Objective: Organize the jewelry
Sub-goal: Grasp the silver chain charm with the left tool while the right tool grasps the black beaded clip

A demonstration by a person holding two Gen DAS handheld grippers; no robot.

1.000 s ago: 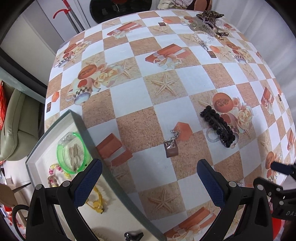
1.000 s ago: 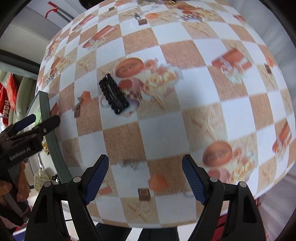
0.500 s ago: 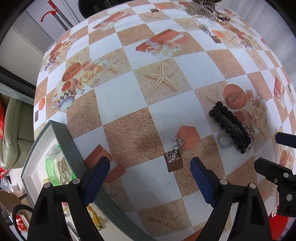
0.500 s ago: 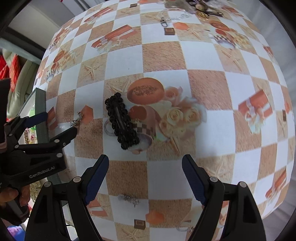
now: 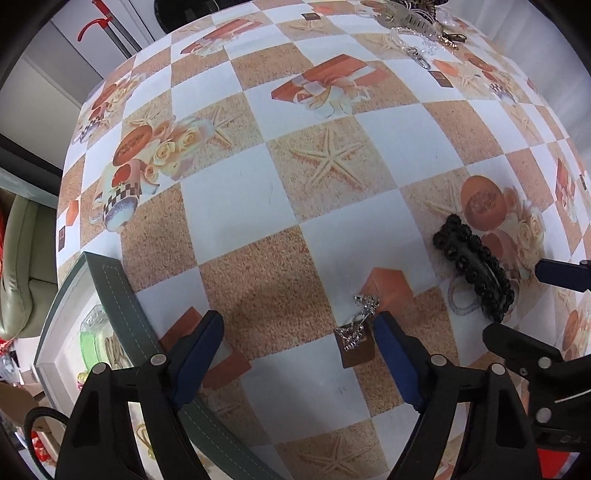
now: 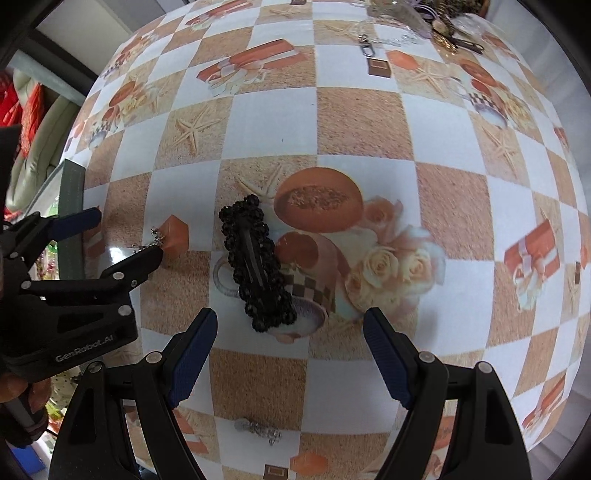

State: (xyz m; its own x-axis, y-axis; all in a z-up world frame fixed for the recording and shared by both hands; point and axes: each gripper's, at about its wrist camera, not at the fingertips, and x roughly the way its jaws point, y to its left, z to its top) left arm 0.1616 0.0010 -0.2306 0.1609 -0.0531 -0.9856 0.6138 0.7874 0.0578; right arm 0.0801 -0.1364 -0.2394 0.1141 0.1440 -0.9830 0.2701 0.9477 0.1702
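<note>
The left gripper [image 5: 295,343], jaws spread wide and empty, has its right finger touching the thin silver chain [image 5: 357,322] at its 1 o'clock on the checkered surface [image 5: 240,195], so closing could push the slack links aside instead of pinching them, while the open right gripper [image 6: 290,343] hovers over the black beaded hair clip [image 6: 255,264].

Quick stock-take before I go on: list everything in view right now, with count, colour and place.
Hair clip: 1, black beaded, mid-table, ahead of the right gripper.
Small chain: 1, silver, beside the left gripper's right finger.
Second chain piece: 1, silver, near table edge.
Jewelry pile: several pieces, gold and silver, far edge.
Tray: 1, grey-green rim, left edge of the table.
Bangle: 1, green, inside the tray.
Tablecloth: 1, orange-white checks.
Left gripper: jaws open.
Right gripper: jaws open.
</note>
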